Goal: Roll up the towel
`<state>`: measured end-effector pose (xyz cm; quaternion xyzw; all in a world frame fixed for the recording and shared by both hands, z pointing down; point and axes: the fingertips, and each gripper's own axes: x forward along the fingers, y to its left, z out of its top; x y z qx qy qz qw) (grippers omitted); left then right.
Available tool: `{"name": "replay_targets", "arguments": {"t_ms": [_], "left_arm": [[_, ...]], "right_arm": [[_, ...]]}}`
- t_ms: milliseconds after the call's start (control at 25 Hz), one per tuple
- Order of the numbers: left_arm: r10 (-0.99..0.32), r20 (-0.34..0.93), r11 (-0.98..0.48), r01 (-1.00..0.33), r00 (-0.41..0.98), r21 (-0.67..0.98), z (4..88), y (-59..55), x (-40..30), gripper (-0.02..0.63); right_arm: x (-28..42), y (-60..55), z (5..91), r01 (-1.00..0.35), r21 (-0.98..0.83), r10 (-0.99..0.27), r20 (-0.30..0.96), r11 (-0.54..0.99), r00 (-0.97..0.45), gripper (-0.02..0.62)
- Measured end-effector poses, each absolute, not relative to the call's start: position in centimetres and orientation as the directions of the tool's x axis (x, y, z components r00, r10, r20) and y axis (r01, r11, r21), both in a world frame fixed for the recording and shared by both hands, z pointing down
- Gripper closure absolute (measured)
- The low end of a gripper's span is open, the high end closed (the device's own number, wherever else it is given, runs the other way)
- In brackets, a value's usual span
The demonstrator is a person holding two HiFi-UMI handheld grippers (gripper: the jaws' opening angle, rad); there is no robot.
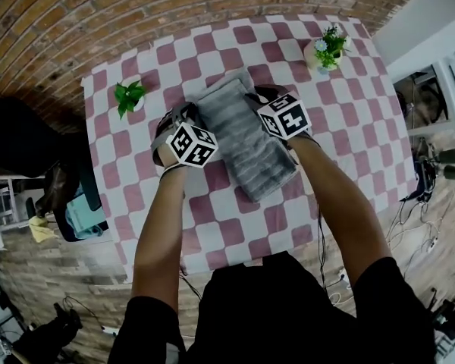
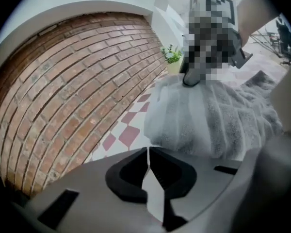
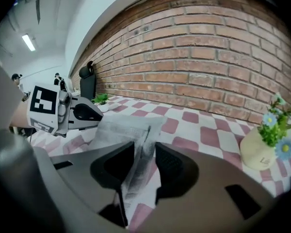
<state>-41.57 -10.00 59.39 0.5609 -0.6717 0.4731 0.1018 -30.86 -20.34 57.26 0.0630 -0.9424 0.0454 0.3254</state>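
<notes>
A grey towel (image 1: pixel 246 146) lies folded in a long strip across the middle of the red-and-white checked table (image 1: pixel 349 135). My left gripper (image 1: pixel 188 114) sits at the towel's far left edge. In the left gripper view its jaws (image 2: pixel 149 149) meet with nothing visible between them, and the towel (image 2: pixel 218 120) bulges just beyond the tips. My right gripper (image 1: pixel 255 98) is at the far right edge. In the right gripper view (image 3: pixel 144 147) its jaws stand a little apart with a raised fold of towel (image 3: pixel 131 130) between them, not clearly pressed.
A small green plant (image 1: pixel 129 95) stands left of the towel. A pale vase of flowers (image 1: pixel 326 49) sits at the table's far right corner. A brick wall (image 3: pixel 208 57) runs along the far edge of the table. Cables and furniture lie on the floor to the right.
</notes>
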Motion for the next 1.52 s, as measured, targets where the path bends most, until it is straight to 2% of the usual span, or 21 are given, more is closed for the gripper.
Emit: {"name": "replay_targets", "arguments": {"t_ms": [40, 160, 200, 320, 400, 480, 680, 840, 960, 1120, 1160, 1200, 1280, 1360, 1520], "left_arm": [[-0.659, 0.671, -0.056, -0.867, -0.34, -0.494, 59.5, -10.0, -41.5, 0.577], [-0.67, 0.678, 0.004, -0.915, -0.302, -0.403, 59.6, -8.7, -40.7, 0.389], [-0.679, 0.675, 0.021, -0.928, -0.287, -0.373, 59.5, -8.0, -40.1, 0.353], [-0.728, 0.652, 0.019, -0.957, -0.212, -0.29, 58.1, -5.7, -36.8, 0.316], [-0.761, 0.632, -0.03, -0.965, -0.148, -0.262, 56.9, -4.3, -33.4, 0.316], [-0.773, 0.629, -0.105, -0.964, -0.075, -0.244, 56.4, -3.0, -29.2, 0.316], [-0.723, 0.685, -0.307, -0.929, 0.086, -0.208, 57.5, -0.2, -18.6, 0.318], [-0.652, 0.742, -0.411, -0.895, 0.157, -0.171, 59.9, 1.7, -13.1, 0.327], [-0.598, 0.787, -0.45, -0.875, 0.15, -0.176, 62.0, 2.2, -11.8, 0.348], [-0.54, 0.829, -0.457, -0.878, 0.148, -0.141, 63.0, 2.1, -12.2, 0.374], [-0.535, 0.832, -0.454, -0.88, 0.144, -0.14, 63.0, 1.9, -12.4, 0.38], [-0.536, 0.833, -0.45, -0.881, 0.137, -0.145, 62.9, 1.7, -12.6, 0.446], [-0.538, 0.833, -0.443, -0.884, 0.127, -0.151, 62.8, 1.3, -12.7, 0.475], [-0.541, 0.833, -0.438, -0.884, 0.116, -0.161, 62.7, 1.2, -12.7, 0.514], [-0.546, 0.831, -0.445, -0.876, 0.101, -0.186, 62.2, 2.1, -12.3, 0.543]], "right_arm": [[-30.6, -20.8, 57.2, -0.15, -0.027, -0.102, 0.614, 0.988, -0.783, 0.451], [-28.9, -21.8, 56.3, -0.132, -0.012, -0.102, 0.565, 0.991, -0.819, 0.403], [-28.2, -21.6, 55.8, -0.099, -0.014, -0.075, 0.542, 0.995, -0.837, 0.388], [-25.2, -18.6, 54.1, 0.125, 0.034, 0.091, 0.505, 0.992, -0.858, 0.385], [-22.4, -15.7, 54.0, 0.309, 0.121, 0.199, 0.538, 0.943, -0.819, 0.385], [-19.1, -13.7, 54.8, 0.435, 0.222, 0.223, 0.611, 0.872, -0.759, 0.388], [-11.6, -9.8, 58.3, 0.631, 0.256, 0.248, 0.763, 0.733, -0.597, 0.387], [-8.3, -8.1, 61.1, 0.736, 0.267, 0.232, 0.835, 0.622, -0.499, 0.385], [-8.3, -8.0, 62.4, 0.742, 0.286, 0.217, 0.838, 0.606, -0.5, 0.385], [-9.1, -8.4, 63.2, 0.711, 0.223, 0.245, 0.835, 0.667, -0.492, 0.39], [-9.1, -8.5, 63.3, 0.701, 0.206, 0.253, 0.833, 0.683, -0.492, 0.411], [-9.1, -8.5, 63.3, 0.686, 0.188, 0.263, 0.828, 0.703, -0.496, 0.464], [-8.9, -8.5, 63.2, 0.648, 0.158, 0.274, 0.813, 0.745, -0.513, 0.531], [-8.7, -8.4, 63.1, 0.615, 0.136, 0.276, 0.804, 0.777, -0.527, 0.549], [-7.5, -7.4, 62.3, 0.578, 0.099, 0.288, 0.791, 0.81, -0.54, 0.557]]}}
